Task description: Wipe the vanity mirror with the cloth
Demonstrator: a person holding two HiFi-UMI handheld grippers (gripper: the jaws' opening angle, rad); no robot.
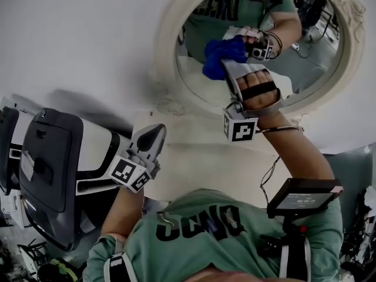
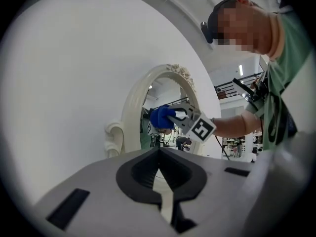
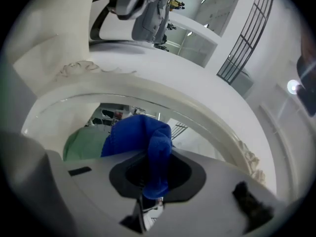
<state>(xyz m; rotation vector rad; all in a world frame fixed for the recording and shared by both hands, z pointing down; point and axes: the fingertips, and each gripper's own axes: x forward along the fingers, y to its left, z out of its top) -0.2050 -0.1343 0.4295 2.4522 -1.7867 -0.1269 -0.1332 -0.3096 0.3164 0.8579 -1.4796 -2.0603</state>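
The right tongs (image 1: 230, 63) pinch a bunched blue cloth (image 1: 220, 51) and hold it against the upper left of the glass of an oval vanity mirror (image 1: 166, 51), whose carved cream frame stands before a white wall (image 1: 76, 34). The cloth bulges out past the tong tips. The left tongs (image 1: 157, 129) are pressed together with nothing between them, and they hover below and to the left of the mirror, apart from its frame. The glass reflects the person's green shirt (image 1: 235, 7).
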